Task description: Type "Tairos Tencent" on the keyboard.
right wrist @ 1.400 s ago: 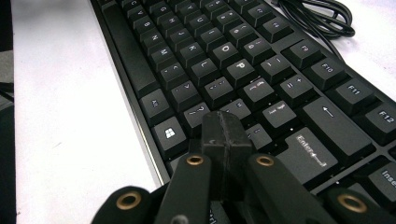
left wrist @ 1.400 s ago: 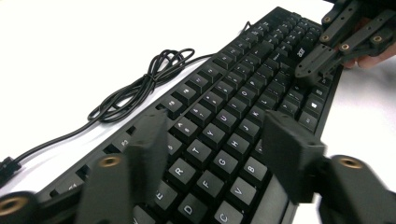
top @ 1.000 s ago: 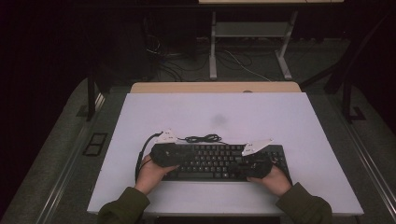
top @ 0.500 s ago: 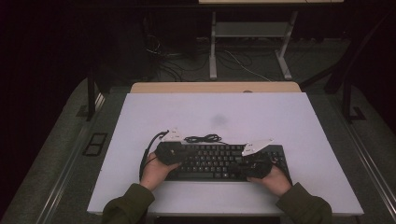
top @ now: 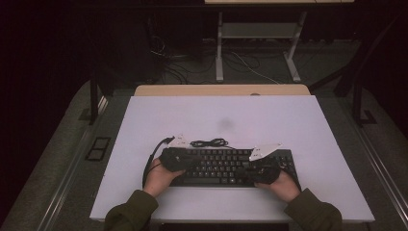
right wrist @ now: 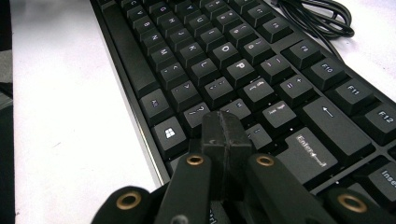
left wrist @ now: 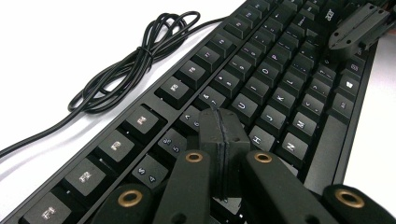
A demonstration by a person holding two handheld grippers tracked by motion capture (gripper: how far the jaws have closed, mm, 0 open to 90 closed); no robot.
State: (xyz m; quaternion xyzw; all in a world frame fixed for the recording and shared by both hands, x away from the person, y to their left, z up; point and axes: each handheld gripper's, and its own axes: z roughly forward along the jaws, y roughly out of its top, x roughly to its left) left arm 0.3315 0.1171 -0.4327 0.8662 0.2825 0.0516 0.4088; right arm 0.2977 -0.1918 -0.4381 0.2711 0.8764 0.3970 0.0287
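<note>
On the white worktop (top: 144,192), both grippers' fingers (left wrist: 219,140) are closed and empty over the keyboard (top: 226,166); their broad tips could press neighbouring keys.

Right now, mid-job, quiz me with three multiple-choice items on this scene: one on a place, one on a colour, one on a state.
1. Where does the coiled cable lie?
A. on the table beyond the keyboard's far edge
B. on top of the keys
C. on the floor

2. What colour is the keyboard?
A. white
B. black
C. red

3. How do the left gripper's fingers stand?
A. wide open
B. shut on the cable
C. shut, with nothing between them

Answers: 1 A, the high view shows the coil on the white table just past the keyboard. 2 B, the case and keys are black. 3 C, the left gripper view shows the pads pressed together above the keys.
</note>
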